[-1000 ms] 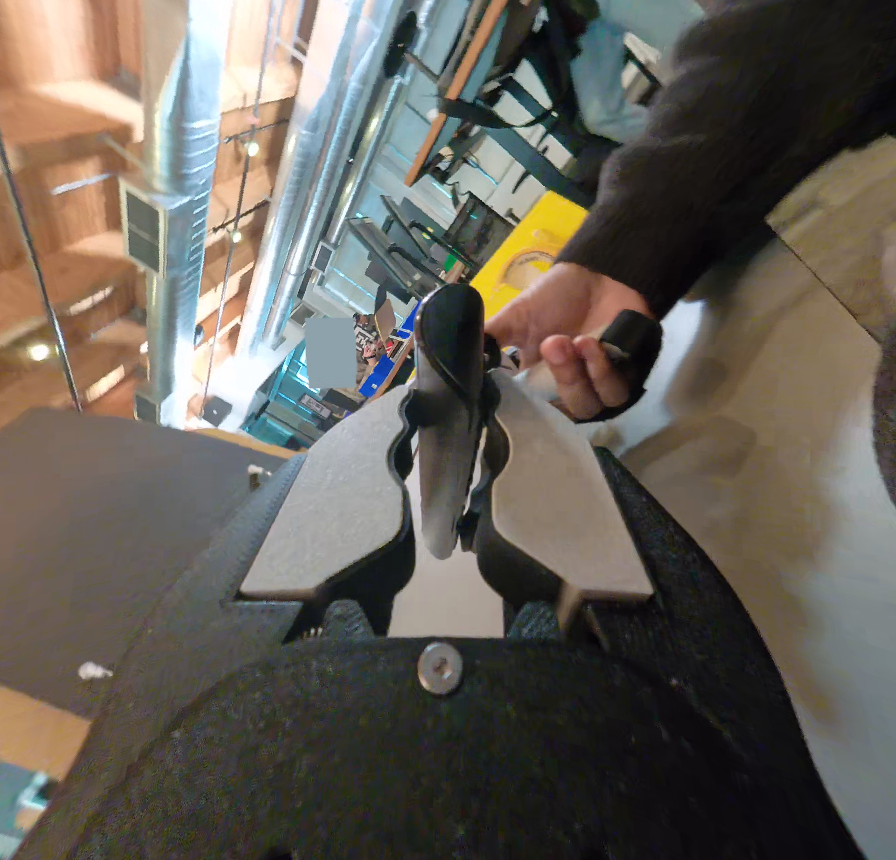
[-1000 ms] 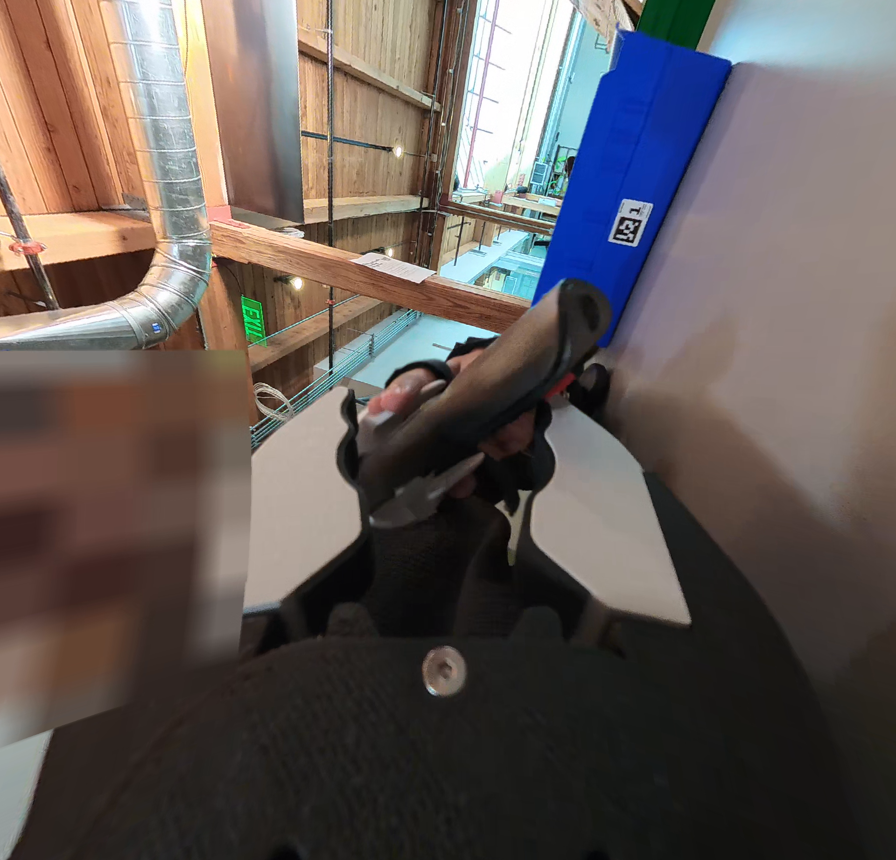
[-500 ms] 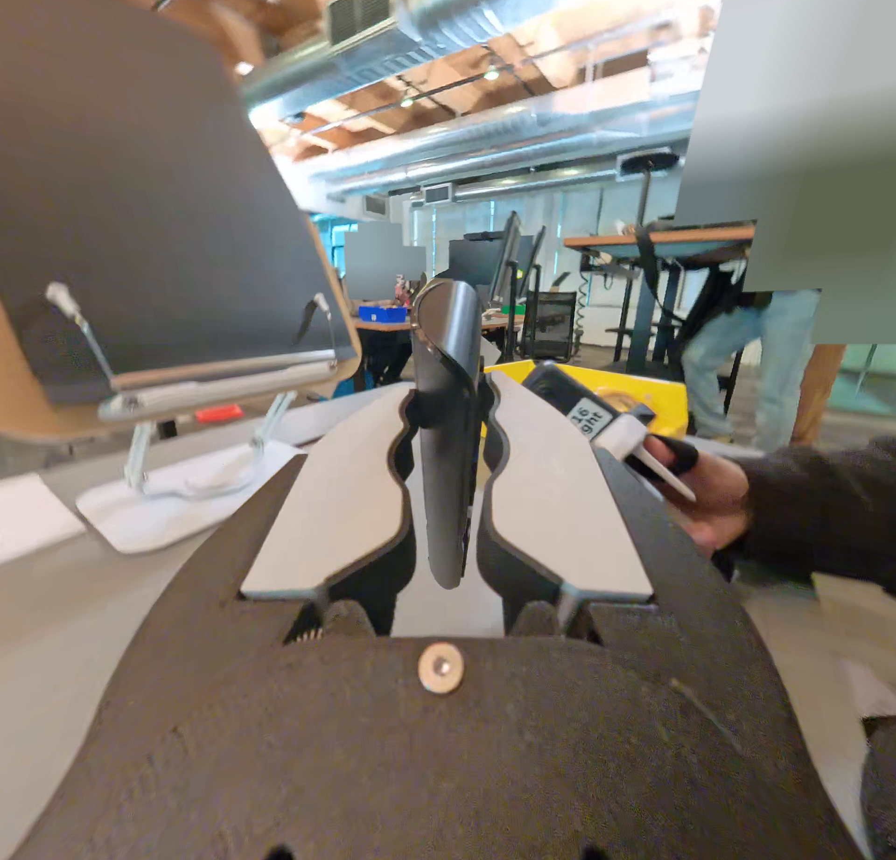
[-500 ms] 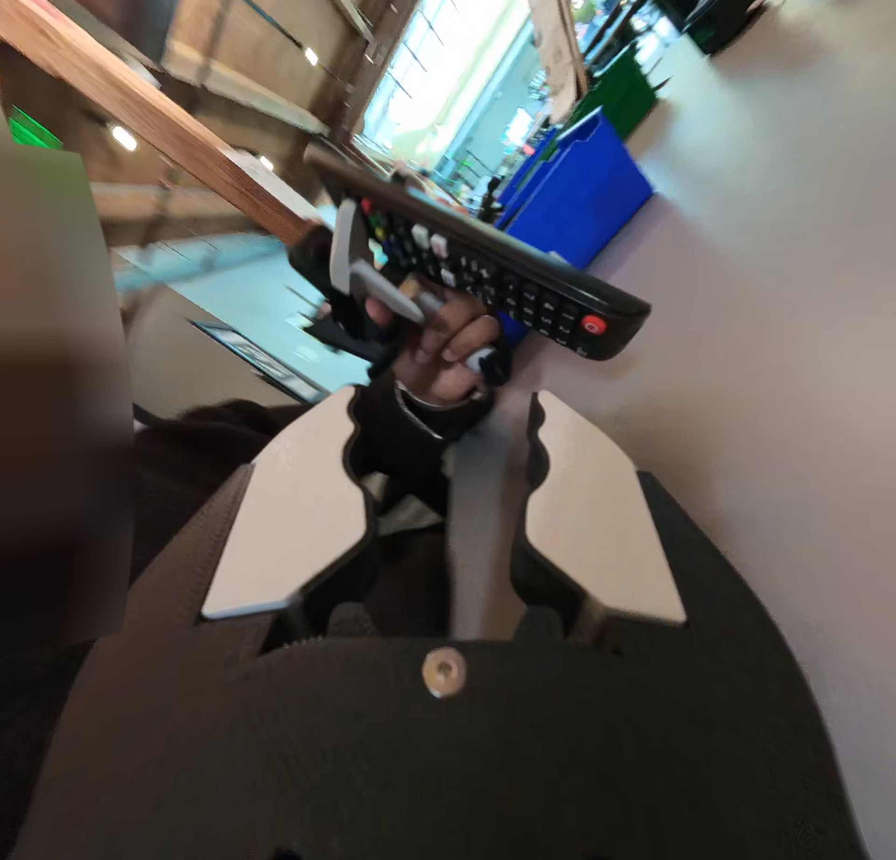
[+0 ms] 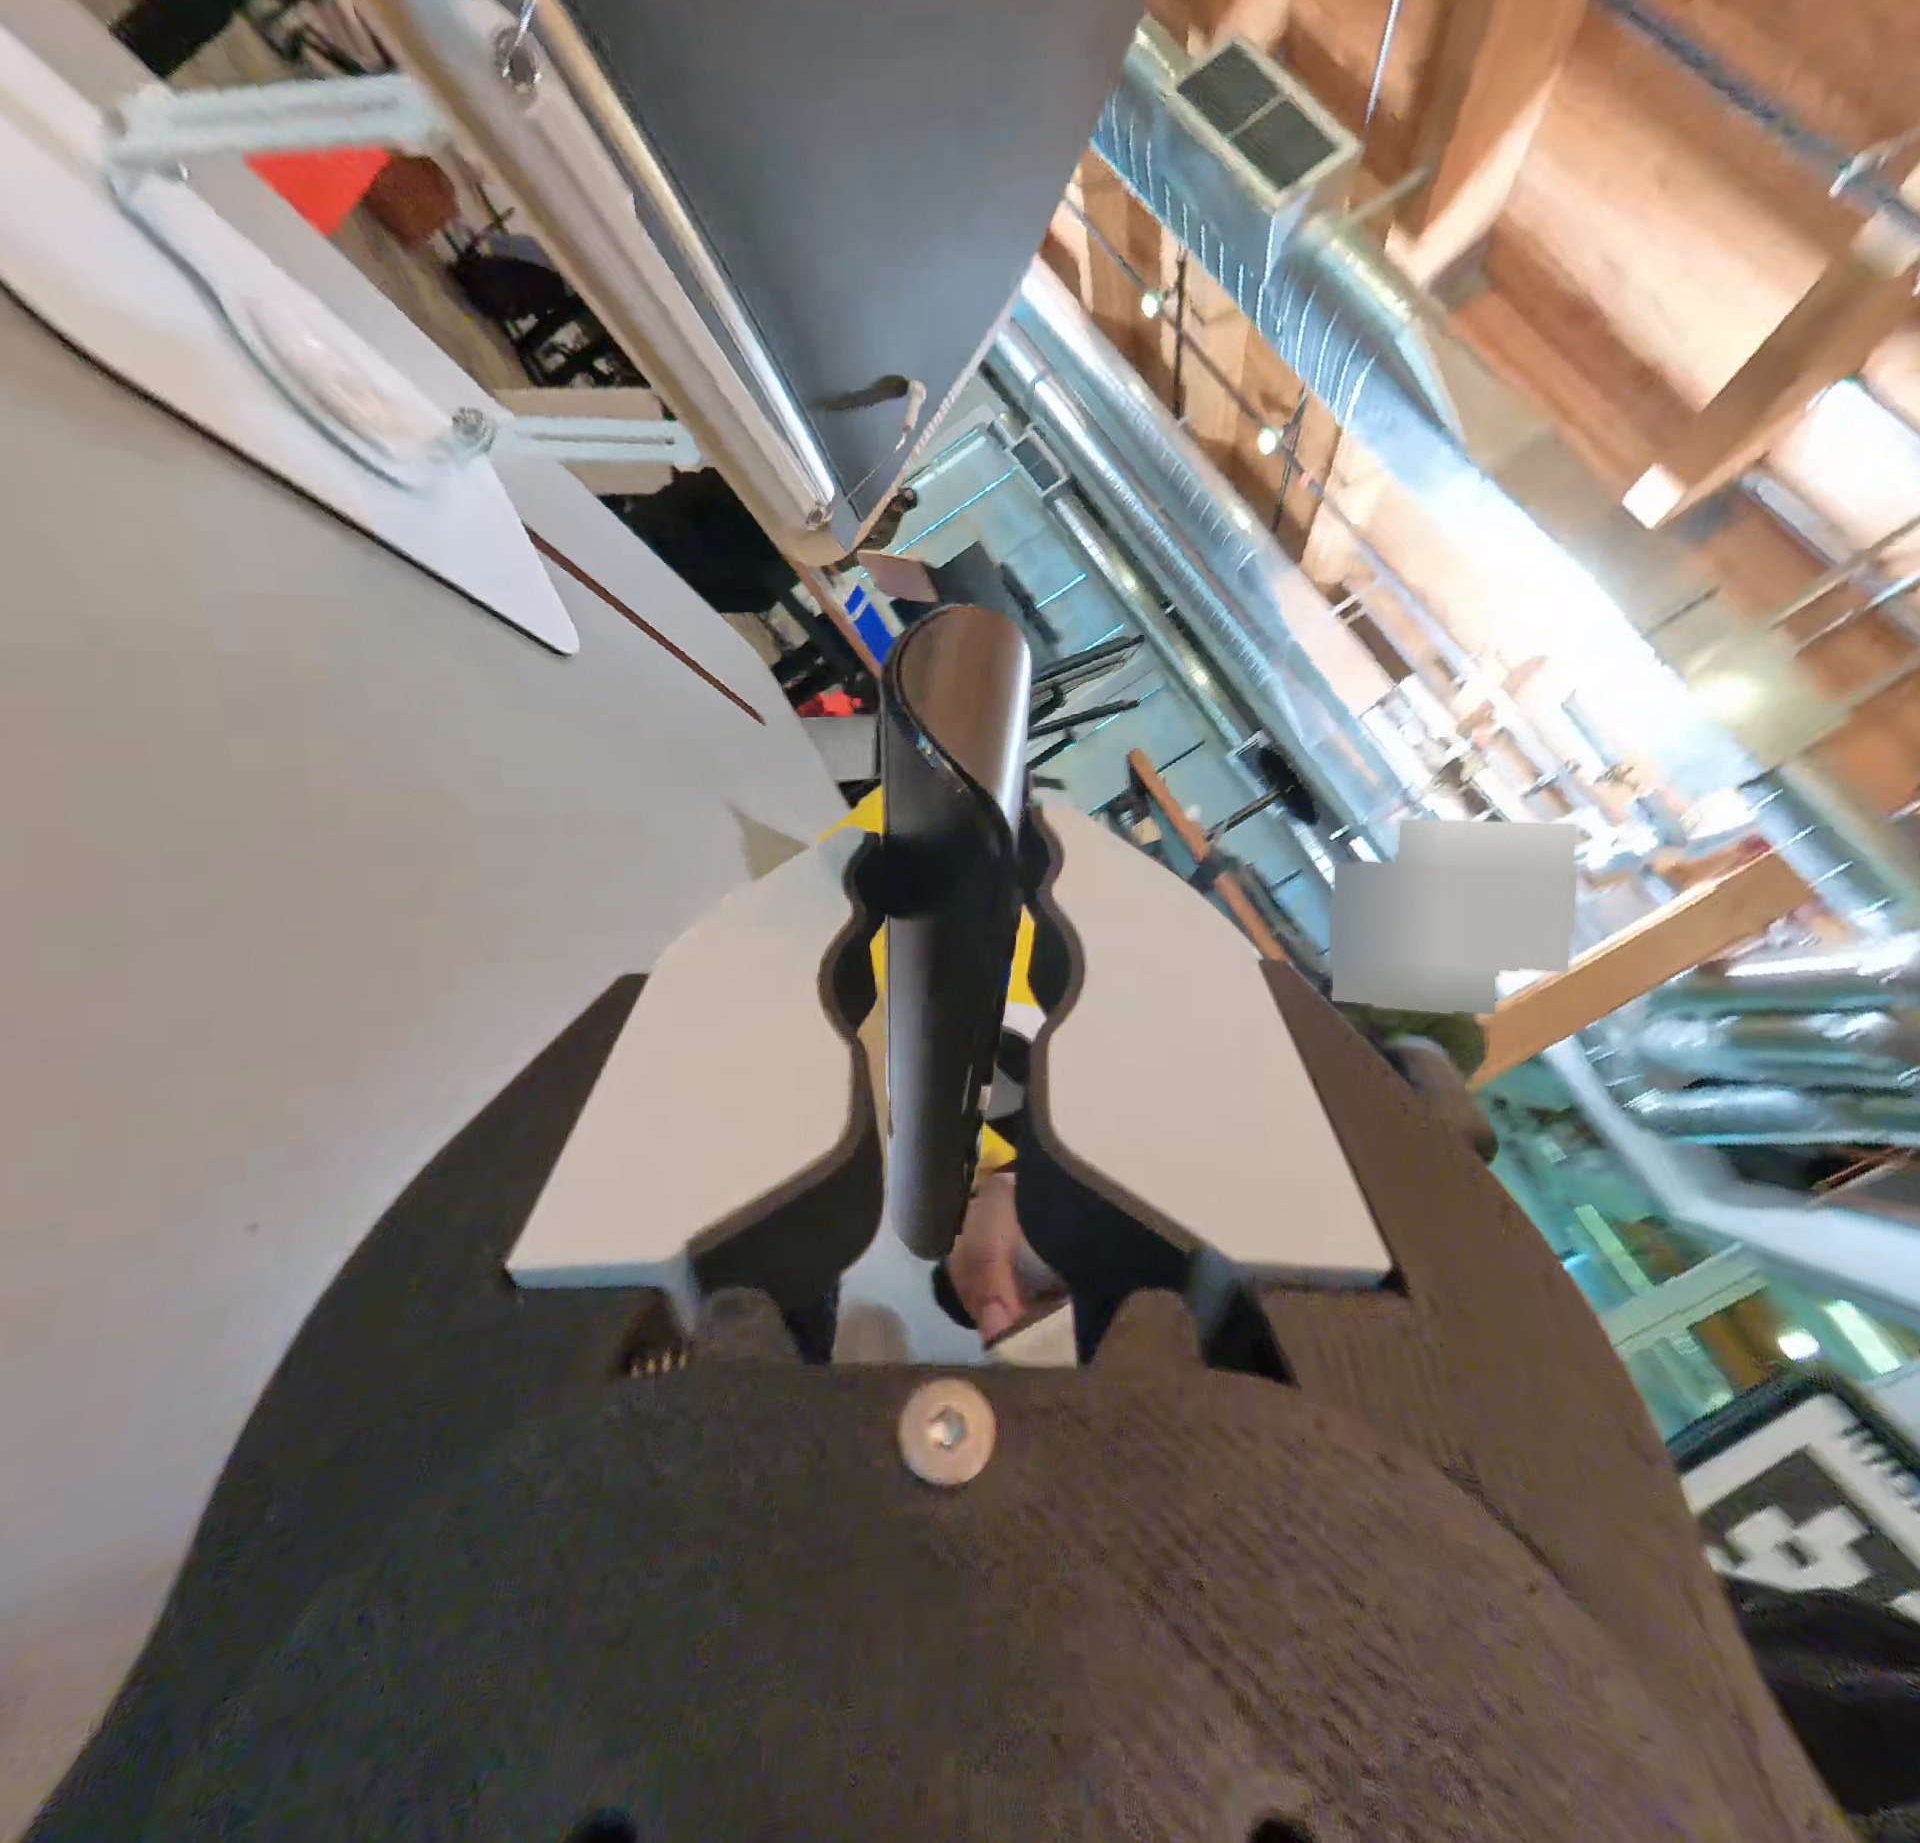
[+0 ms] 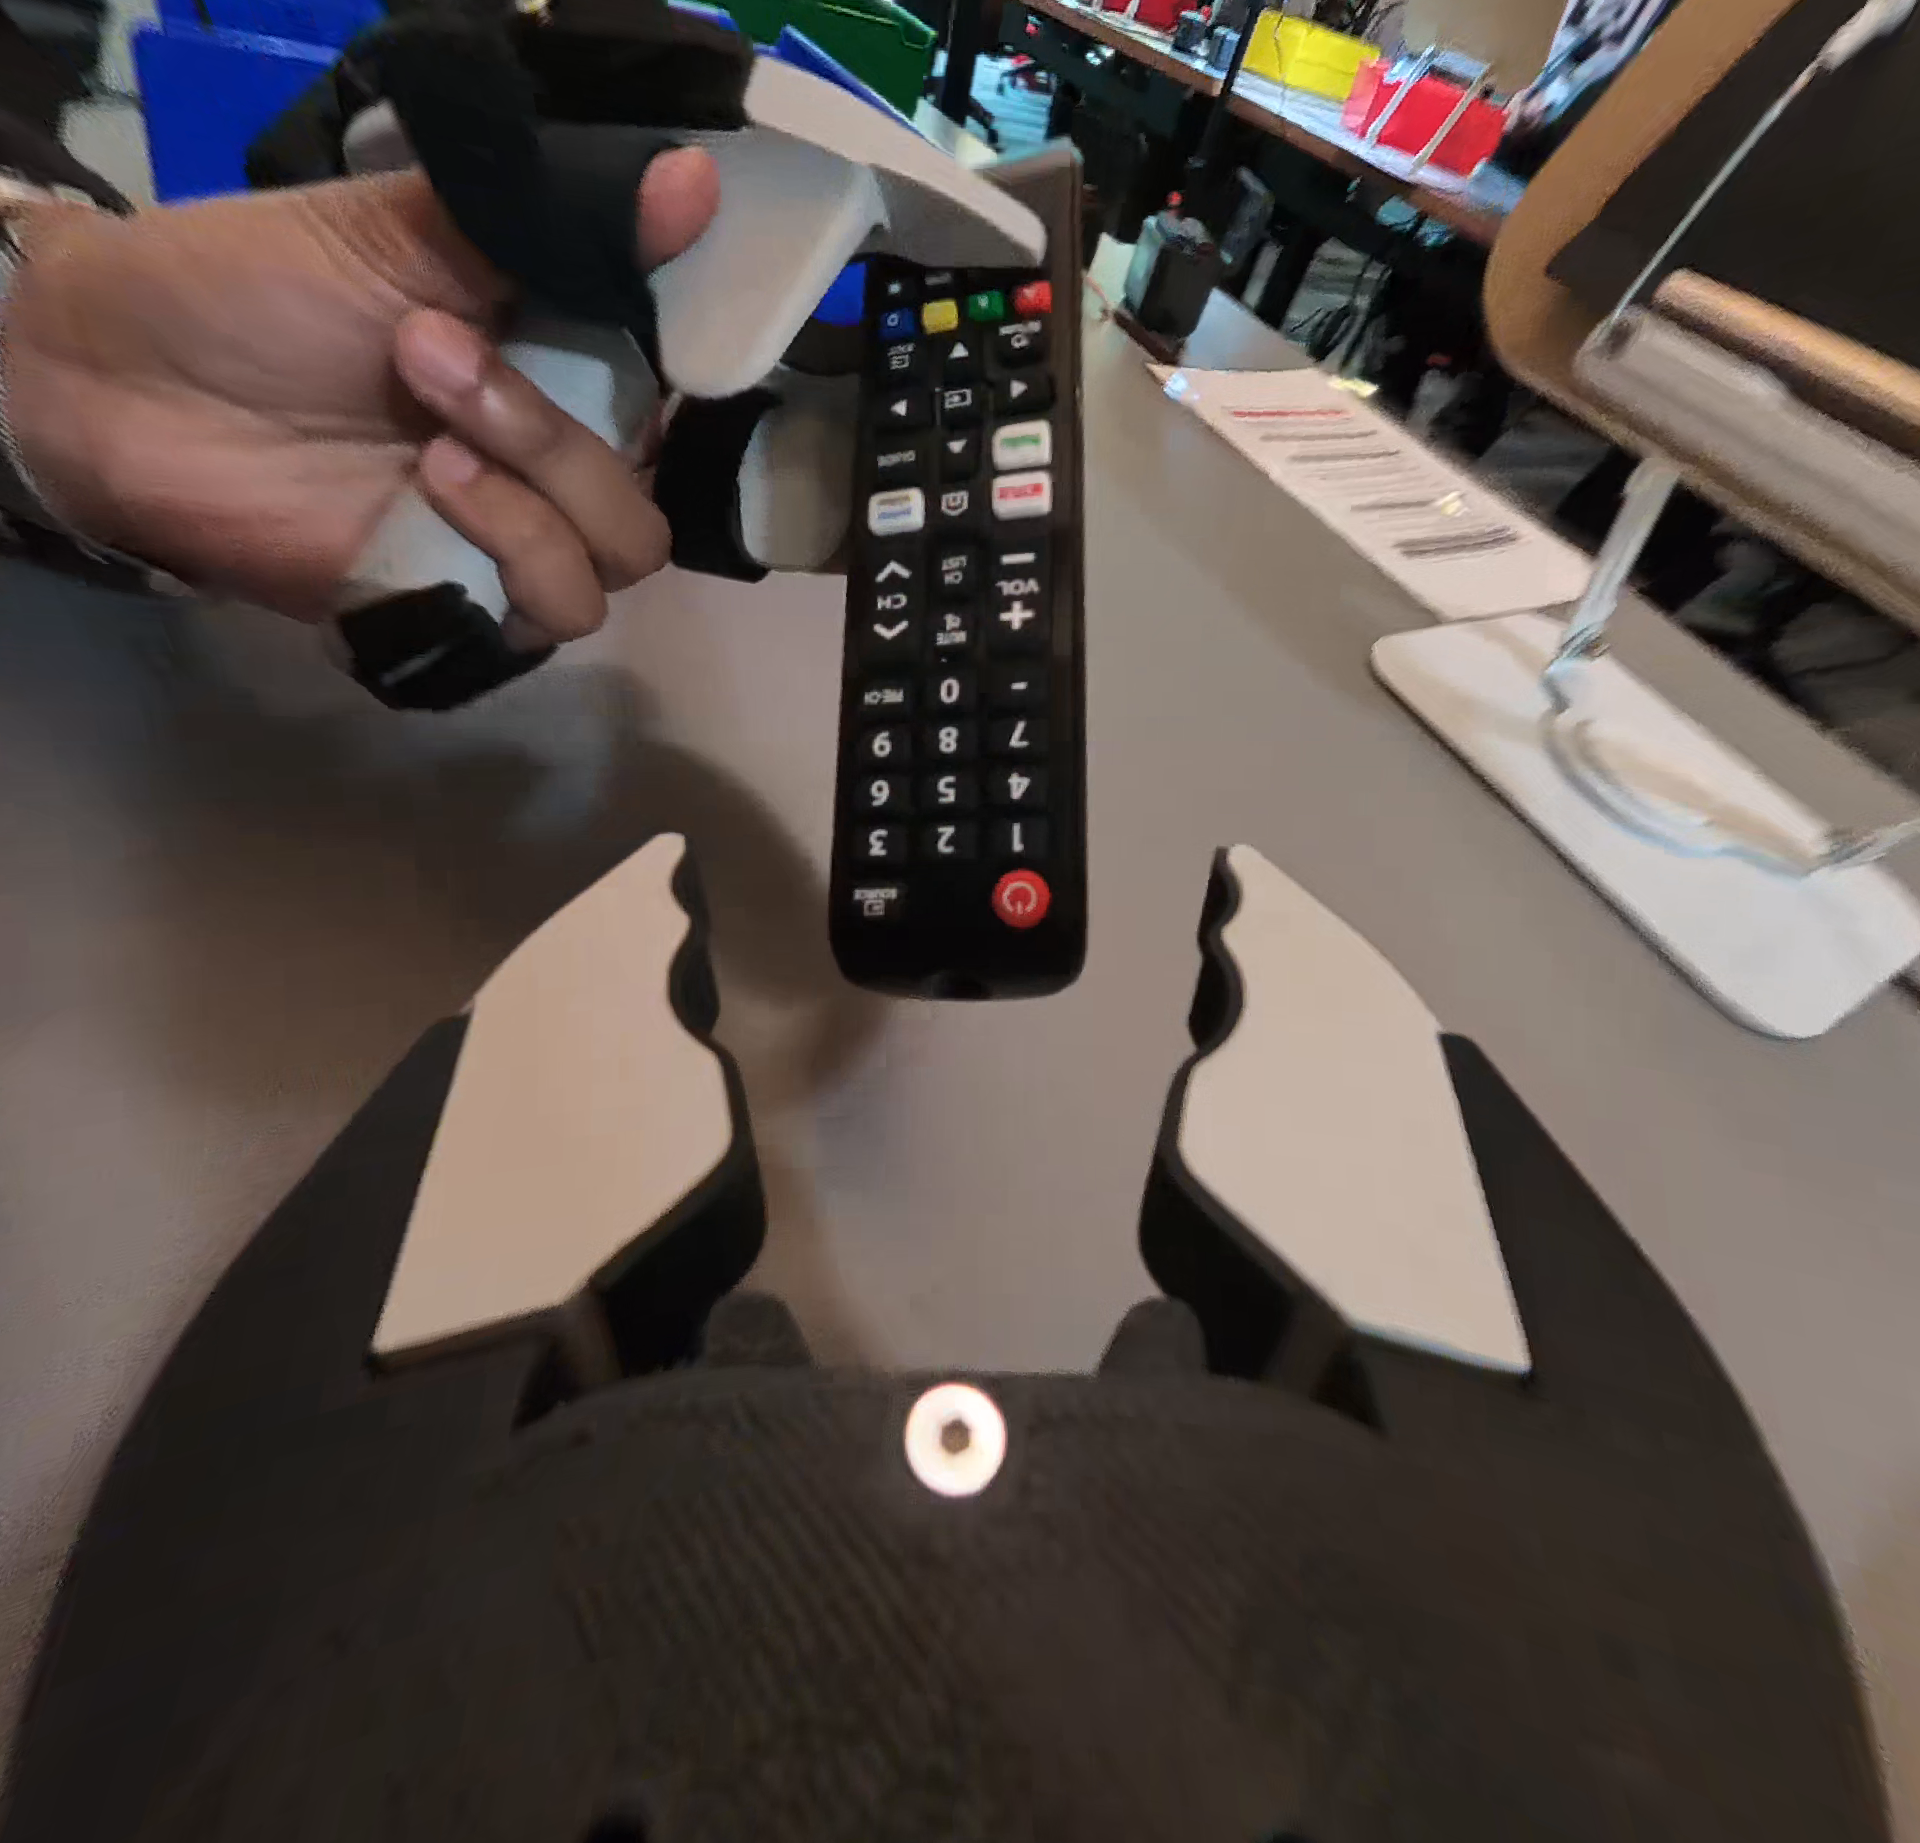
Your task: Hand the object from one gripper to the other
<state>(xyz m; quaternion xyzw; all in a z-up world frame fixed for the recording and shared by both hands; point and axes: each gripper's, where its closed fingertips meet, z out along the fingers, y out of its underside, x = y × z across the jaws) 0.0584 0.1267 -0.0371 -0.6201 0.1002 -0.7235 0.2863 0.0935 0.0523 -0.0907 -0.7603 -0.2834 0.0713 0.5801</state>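
So the big change in the last half second: the left hand-held gripper (image 5: 951, 946) has swung round so the remote (image 6: 956, 630) now hangs button-side up, pointing straight at the right hand-held gripper (image 6: 951, 952). Half a second back it sat crosswise up above the right one's fingers and further off; now its power-button end is just ahead of the gap between them, lined up down the middle. A second back it looked like the right one was closed around the remote, so I reckon it let go and this is a fresh approach.

State of play: the left one is clamped on the far end of the remote, the fingers pressing its two long edges. The right one's fingers are spread wide with nothing between them, wider than the remote. The remote is up in the air above the grey tabletop (image 6: 1195, 650), not touching it.

My read is the receiving side is set up and the next bit is just sliding forward and closing on the near end. Handover not done yet.

Hard to see:
- In the left wrist view the remote is edge-on, so you only get the glossy back and no buttons, and the whole room is tilted.
- The right one barely shows there, just a bit of hand through the gap.
- The person's hand (image 6: 343, 391) is motion-blurred, and the left one's body is partly cut off behind it.
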